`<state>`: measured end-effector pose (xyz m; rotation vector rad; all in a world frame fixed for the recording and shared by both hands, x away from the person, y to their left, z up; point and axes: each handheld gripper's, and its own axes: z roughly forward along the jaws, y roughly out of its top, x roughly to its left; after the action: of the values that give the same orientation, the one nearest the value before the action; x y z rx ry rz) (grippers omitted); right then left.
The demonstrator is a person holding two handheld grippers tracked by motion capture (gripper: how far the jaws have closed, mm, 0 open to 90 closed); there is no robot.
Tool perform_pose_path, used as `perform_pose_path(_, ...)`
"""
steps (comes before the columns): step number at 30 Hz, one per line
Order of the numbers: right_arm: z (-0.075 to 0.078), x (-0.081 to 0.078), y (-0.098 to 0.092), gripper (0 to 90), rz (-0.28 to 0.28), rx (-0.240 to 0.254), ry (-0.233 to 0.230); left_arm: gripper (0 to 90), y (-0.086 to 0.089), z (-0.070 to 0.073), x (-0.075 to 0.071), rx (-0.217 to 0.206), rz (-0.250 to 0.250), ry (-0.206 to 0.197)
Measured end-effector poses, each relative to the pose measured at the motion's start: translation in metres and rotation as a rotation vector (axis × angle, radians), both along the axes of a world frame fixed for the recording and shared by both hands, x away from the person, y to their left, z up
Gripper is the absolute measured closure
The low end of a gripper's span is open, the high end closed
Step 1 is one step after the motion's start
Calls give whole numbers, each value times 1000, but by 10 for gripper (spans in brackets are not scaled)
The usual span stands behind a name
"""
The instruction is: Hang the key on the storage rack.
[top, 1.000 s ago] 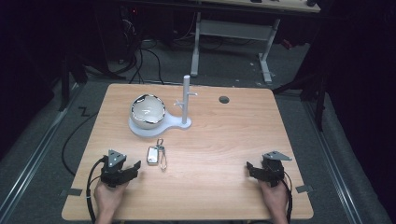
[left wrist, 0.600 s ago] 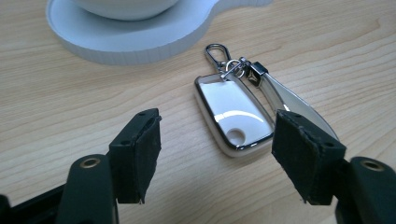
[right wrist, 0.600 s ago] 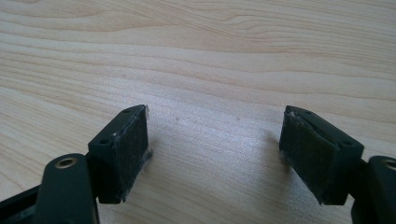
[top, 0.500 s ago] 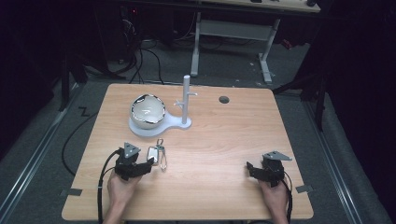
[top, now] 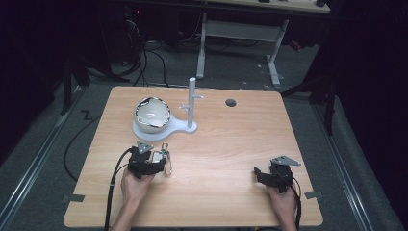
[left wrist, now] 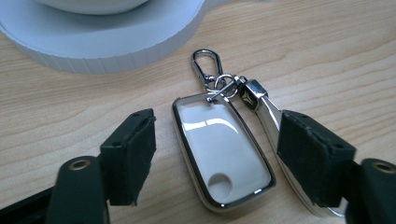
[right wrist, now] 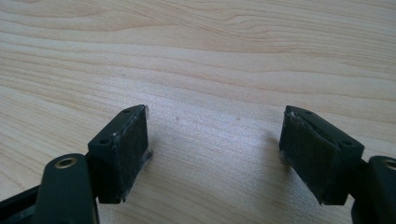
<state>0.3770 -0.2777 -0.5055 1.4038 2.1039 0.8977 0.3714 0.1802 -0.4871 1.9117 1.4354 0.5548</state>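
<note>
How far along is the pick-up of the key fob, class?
Done: the left gripper has its open jaws either side of the key fob. In hand: nothing gripped; the fob lies flat on the table. Left: closing and lifting. The right gripper is open over bare wood.

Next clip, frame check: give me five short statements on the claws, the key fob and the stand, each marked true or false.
1. The left claw is open with the key fob lying between its jaws. True.
2. The right claw is shut on the key fob. False: it is open over bare table, with nothing between its jaws.
3. The key fob has a metal clip attached at its top end. True.
4. The bowl sits on the white stand beside its upright post. True.
5. The key fob hangs from the post of the stand. False: it lies flat on the table in front of the stand's base.
</note>
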Motion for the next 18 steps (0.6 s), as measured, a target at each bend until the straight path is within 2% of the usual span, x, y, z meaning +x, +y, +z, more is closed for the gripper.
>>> perform_pose_path(5,0,0,0,237,0,1,-1,341,3,1,2,-24,31,-9)
perform_pose_path(11,0,0,0,237,1,1,-1,346,3,-5,5,19,30,25)
perform_pose_path(16,0,0,0,238,1,2,-1,359,2,-7,7,-1,37,36)
perform_pose_path(18,0,0,0,238,1,1,-1,374,0,-8,8,-7,25,35)
